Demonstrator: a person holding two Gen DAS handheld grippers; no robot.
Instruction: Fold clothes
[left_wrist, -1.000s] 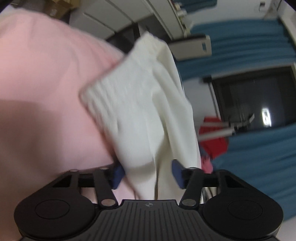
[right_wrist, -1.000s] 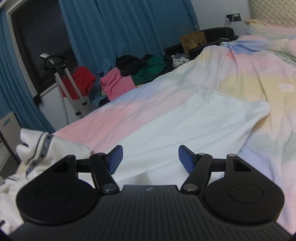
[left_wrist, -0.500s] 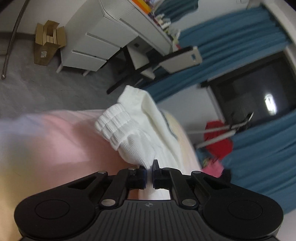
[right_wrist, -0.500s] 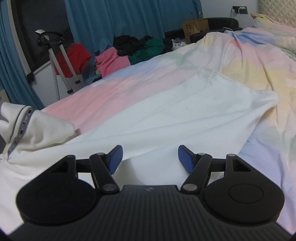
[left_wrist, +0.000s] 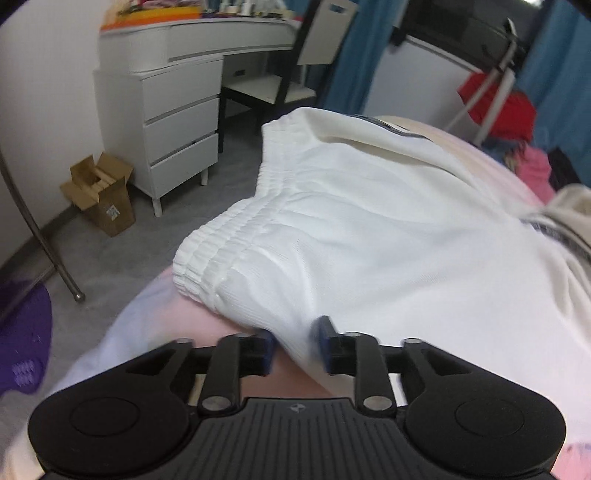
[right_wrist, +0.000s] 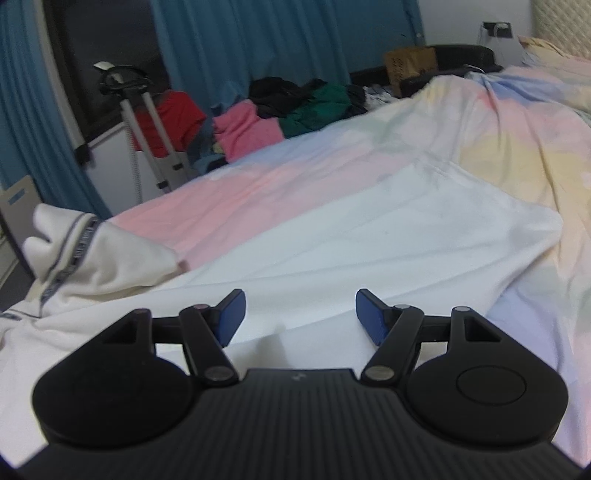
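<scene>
White trousers (left_wrist: 369, 236) lie beside drawers (left_wrist: 173, 122), chair (left_wrist: 273, 88), box (left_wrist: 103, 195).

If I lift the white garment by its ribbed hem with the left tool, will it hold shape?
Probably not. The white garment drapes in soft wrinkles over the bed, so it likely hangs floppy. Its ribbed hem looks thicker, probably giving the left tool firmer purchase.

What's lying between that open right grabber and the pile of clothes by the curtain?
In the right wrist view: the white garment, then bare pastel bedspread.
</scene>
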